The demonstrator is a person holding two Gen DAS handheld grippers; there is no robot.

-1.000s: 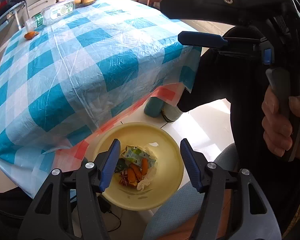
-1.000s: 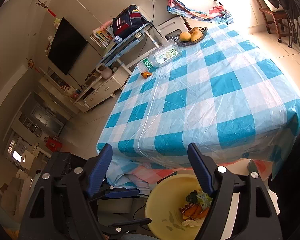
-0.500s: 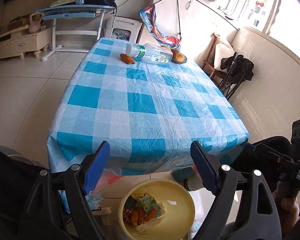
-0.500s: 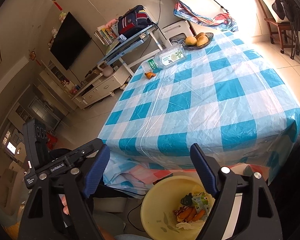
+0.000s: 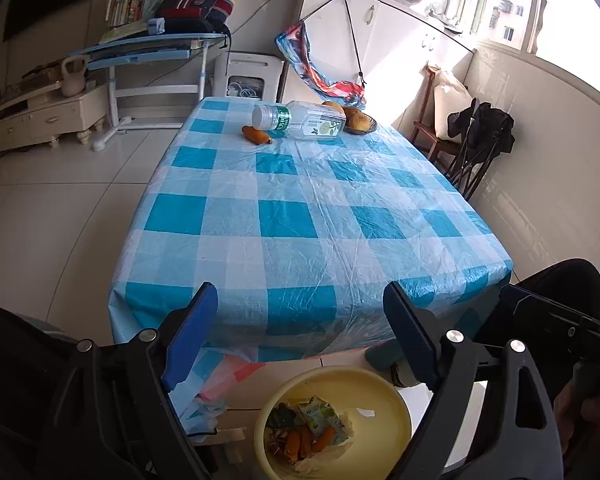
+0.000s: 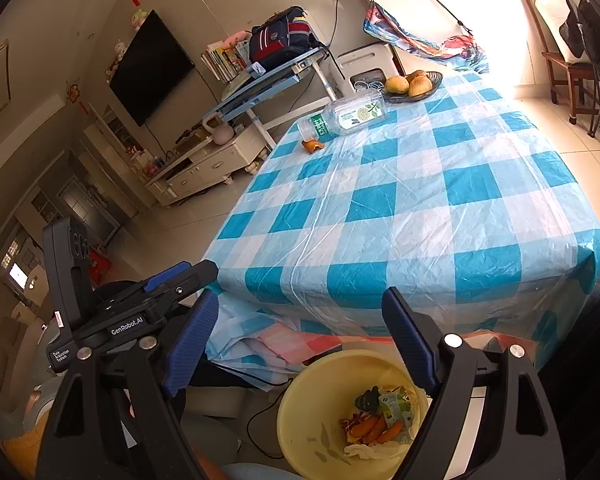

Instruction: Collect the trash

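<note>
A yellow trash bin [image 5: 384, 396] [image 6: 308, 412] stands on the floor below the table's near edge, holding peels, a wrapper and tissue. On the far end of the blue checked tablecloth [image 5: 300, 216] [image 6: 420, 200] lie an empty plastic bottle [image 5: 300, 120] [image 6: 348, 116] on its side and an orange peel [image 5: 256, 135] [image 6: 313, 145] beside it. My left gripper [image 5: 300, 340] is open and empty, held before the near table edge. My right gripper [image 6: 300, 340] is open and empty, also above the bin.
A bowl of fruit [image 5: 358, 122] [image 6: 412, 86] sits at the far end behind the bottle. A chair with black clothing [image 5: 480, 136] stands right of the table. A desk with a backpack [image 5: 172, 44] and a low cabinet [image 5: 40, 116] stand at the left.
My left gripper has lifted and tilted up from looking down into the bin to facing across the table. My right gripper has shifted only slightly. Both stay open.
</note>
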